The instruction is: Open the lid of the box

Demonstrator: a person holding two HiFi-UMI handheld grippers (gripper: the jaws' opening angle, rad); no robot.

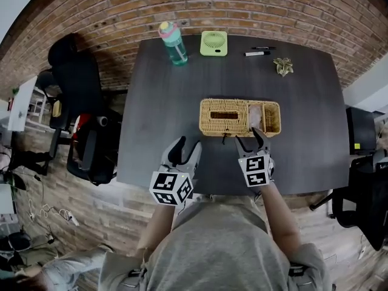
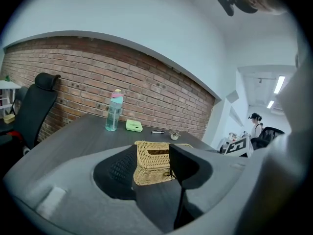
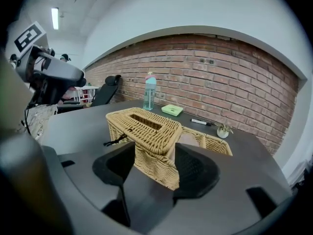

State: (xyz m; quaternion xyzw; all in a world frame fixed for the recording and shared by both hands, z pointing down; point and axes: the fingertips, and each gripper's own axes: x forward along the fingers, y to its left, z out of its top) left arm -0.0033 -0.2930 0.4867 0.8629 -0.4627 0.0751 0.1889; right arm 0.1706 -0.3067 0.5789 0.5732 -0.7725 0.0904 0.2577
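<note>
Wicker box [image 1: 267, 119] lies mid-table [image 1: 157, 114], its long axis running side to side across the person. Its slotted lid [image 1: 224, 115] covers the left part and leaves the right end uncovered. The right tool [image 1: 253, 139] is much the nearer, just in front of the box's near wall. Its jaws are spread wide around the lid's near corner, not clamped; contact is unclear. The left tool [image 1: 185, 151] hangs back to the left, released and holding nothing.
</note>
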